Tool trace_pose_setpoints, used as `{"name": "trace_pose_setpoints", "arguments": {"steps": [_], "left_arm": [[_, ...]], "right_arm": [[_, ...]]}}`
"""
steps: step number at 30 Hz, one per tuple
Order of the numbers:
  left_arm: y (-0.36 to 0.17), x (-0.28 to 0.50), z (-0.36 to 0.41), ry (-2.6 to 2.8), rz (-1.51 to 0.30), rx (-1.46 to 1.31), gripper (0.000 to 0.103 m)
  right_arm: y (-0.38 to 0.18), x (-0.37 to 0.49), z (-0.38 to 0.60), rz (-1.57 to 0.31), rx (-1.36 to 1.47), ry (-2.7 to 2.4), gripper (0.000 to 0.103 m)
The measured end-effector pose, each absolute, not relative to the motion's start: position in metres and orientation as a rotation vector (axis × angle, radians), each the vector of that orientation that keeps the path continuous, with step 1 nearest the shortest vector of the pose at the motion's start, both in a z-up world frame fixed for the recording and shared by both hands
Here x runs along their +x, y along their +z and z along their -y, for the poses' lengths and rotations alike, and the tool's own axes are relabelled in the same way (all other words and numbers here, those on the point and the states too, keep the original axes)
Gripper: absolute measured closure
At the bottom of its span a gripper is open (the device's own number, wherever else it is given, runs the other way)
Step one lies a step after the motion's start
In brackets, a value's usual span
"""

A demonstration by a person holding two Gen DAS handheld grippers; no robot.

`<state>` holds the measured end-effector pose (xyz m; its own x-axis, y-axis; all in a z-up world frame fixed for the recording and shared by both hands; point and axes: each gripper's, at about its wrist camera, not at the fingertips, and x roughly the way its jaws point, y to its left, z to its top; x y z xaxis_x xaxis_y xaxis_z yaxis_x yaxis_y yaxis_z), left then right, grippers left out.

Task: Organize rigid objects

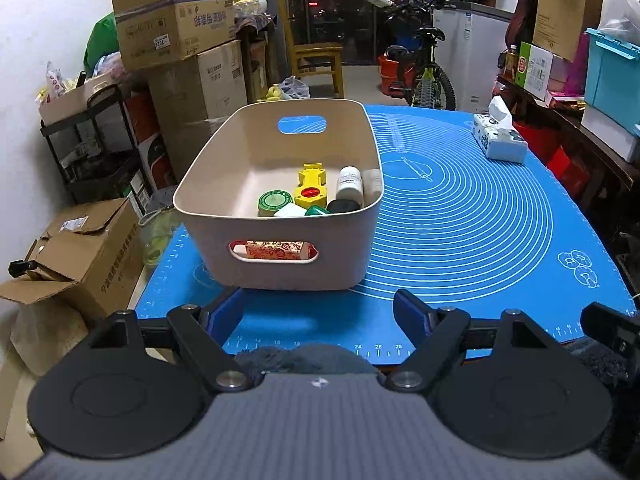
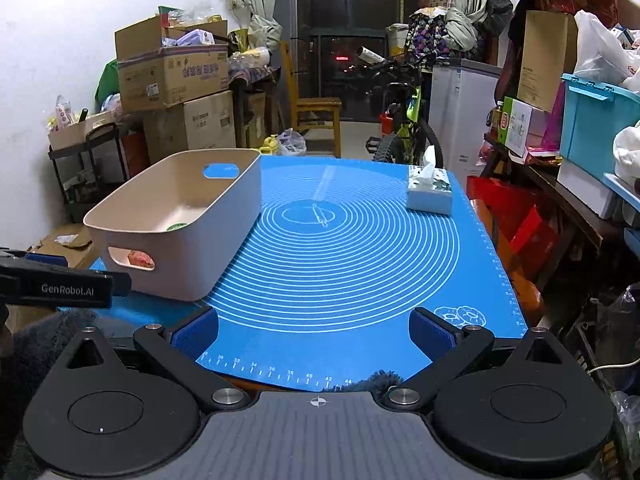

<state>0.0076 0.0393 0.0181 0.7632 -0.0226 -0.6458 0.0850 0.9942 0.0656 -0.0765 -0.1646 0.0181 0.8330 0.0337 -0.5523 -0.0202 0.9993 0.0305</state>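
left gripper [image 1: 320,314]: fingers spread wide, nothing between them, low over the near edge of the blue mat [image 1: 460,220], just short of the bin [image 1: 276,248]. bin: beige, with handle slots, on the left part of the mat. the rigid objects lie together at its near right end: green-lidded jar [image 1: 273,202], yellow tool [image 1: 311,187] with a red disc, white bottle [image 1: 349,184], a black cap [image 1: 343,206]; a red patterned box [image 1: 276,251] shows through the near slot. right gripper [image 2: 316,330]: fingers likewise spread and empty, over bare mat to the right of the bin. tissue box [image 2: 429,191]: far right of the mat, well apart from the bin.
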Motion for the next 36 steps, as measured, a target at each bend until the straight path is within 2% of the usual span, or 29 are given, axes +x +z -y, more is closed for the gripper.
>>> {"name": "trace_pose_setpoints", "arguments": {"steps": [36], "left_arm": [[0.016, 0.010, -0.038, -0.063, -0.700, 0.104, 0.021]], "right_arm": [[0.011, -0.074, 0.173, -0.600, 0.057, 0.000, 0.002]]}}
